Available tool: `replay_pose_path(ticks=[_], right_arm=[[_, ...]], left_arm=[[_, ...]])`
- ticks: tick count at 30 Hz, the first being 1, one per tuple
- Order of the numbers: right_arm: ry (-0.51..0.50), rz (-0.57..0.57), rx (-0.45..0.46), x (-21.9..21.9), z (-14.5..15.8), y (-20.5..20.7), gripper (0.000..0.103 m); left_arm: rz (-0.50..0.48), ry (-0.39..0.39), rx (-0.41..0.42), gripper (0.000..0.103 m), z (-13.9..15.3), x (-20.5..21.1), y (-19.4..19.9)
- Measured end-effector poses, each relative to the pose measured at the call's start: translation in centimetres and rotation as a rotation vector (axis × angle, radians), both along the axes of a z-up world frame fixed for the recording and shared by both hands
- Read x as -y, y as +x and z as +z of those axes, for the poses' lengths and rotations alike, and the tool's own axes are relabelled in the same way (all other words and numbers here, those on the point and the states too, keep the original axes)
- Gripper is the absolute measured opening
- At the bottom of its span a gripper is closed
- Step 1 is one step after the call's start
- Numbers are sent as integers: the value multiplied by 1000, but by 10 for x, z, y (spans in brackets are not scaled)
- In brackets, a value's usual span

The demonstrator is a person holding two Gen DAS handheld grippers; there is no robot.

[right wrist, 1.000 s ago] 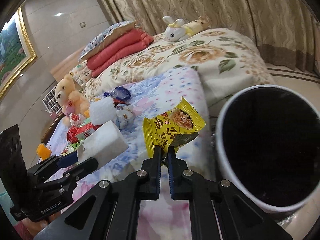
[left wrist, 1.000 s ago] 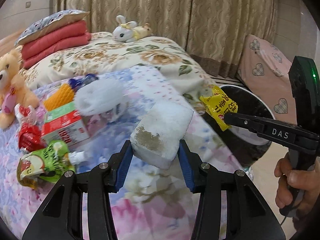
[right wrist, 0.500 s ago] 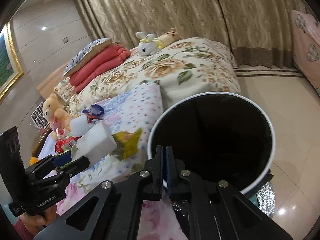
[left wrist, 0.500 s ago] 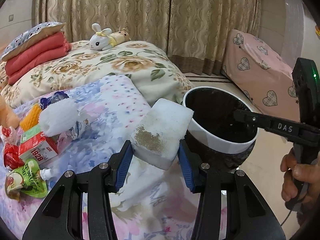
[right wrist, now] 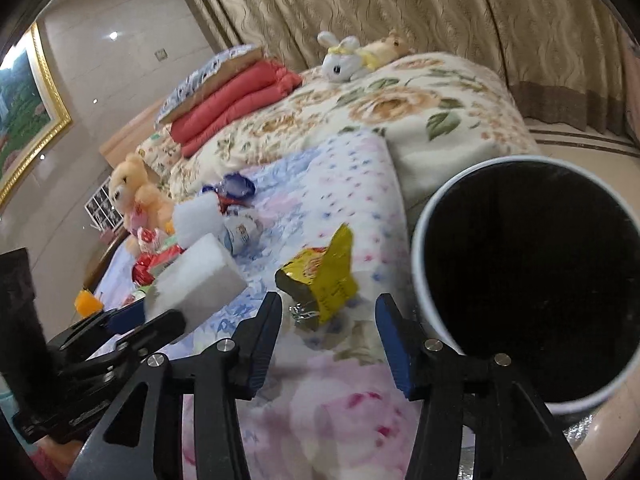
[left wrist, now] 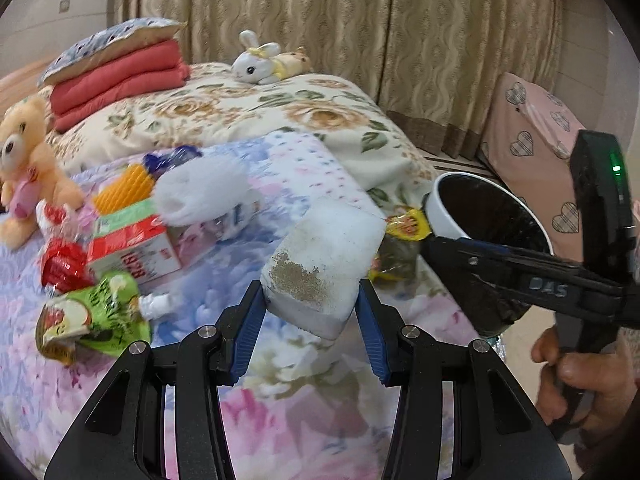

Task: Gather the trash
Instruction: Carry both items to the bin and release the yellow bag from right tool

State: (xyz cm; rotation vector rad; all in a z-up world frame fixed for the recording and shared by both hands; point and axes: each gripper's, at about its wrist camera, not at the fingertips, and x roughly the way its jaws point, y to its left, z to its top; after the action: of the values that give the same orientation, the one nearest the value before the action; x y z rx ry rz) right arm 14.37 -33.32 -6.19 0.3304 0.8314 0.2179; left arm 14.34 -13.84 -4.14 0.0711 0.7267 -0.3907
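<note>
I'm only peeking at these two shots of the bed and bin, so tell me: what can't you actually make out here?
- Trash bin contents: right wrist view, interior black.
- Yellow snack wrapper: left wrist view, mostly behind the white foam block.
- Red carton print: left wrist view, blurred.
- Painting: right wrist view, cut by the edge.

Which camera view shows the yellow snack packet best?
The right wrist view: the yellow snack packet lies unobstructed on the bedspread, just beyond the opening right gripper, not between its pads. In the left wrist view it is partly hidden behind the white foam block.
</note>
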Motion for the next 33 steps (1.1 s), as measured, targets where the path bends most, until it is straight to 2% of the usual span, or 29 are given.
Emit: replay_pose_path(ticks=[3,6,7,8,18,33], right_arm=[[-31,5,-11,-10,-8,10,50],[-70,-2,-35,-16,-20,21,24],[-74,-3,-43,-16,-23,23,5],[-69,-3,-49,-15,-25,25,1],[-53,-38,54,9,16,-4,0],[-107,-230,29,106,28,-40,0]], left_arm=[[13,-9,-11,45,-3,-7,1],[9,-16,-19,45,-5,-8,1],[5,-15,-17,45,-4,-7,1],[1,-13,-14,45,-3,-6,-1],[-45,-26,-11,45,7,14,3],[-220,5,14,45,20,101,1]])
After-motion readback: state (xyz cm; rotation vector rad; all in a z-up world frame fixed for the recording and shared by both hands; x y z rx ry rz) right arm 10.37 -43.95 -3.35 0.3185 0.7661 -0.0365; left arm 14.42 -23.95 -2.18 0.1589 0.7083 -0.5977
